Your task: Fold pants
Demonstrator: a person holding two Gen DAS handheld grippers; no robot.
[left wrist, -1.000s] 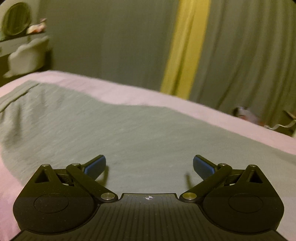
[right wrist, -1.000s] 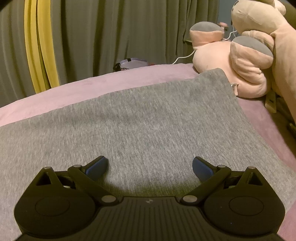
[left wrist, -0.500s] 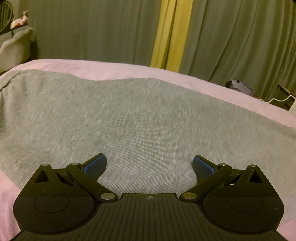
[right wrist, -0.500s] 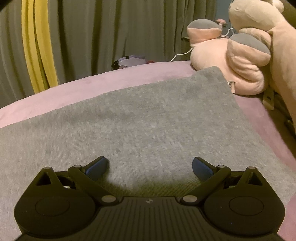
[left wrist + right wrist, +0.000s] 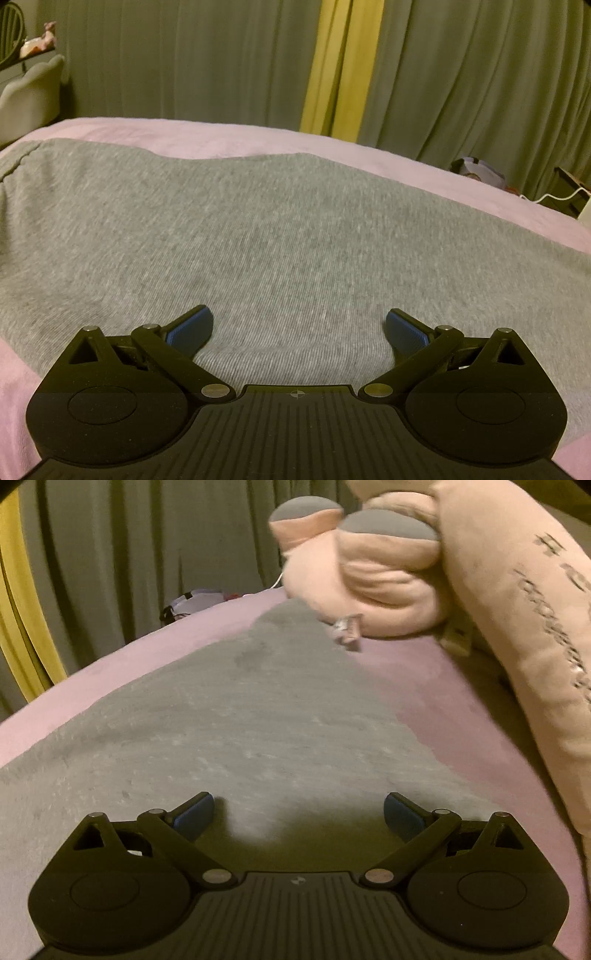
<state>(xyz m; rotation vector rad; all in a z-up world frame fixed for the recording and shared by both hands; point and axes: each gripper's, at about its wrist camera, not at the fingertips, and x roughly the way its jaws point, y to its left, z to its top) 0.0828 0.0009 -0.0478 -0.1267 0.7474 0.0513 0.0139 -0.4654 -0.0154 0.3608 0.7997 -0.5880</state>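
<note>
Lying flat under both, grey pants (image 5: 258, 229) face left gripper (image 5: 299, 326) and right gripper (image 5: 299, 808), jaws apart.

the pants (image 5: 258, 229) are heather grey with a fine knit rib. the bed cover (image 5: 229, 138) under them is pale pink, mauve in the right view. the curtains (image 5: 166, 59) are grey-green with a yellow stripe (image 5: 340, 66). the plush toy (image 5: 388, 572) is peach-pink with grey foot pads. both grippers (image 5: 299, 328) are black with blue finger pads (image 5: 190, 326).
</note>
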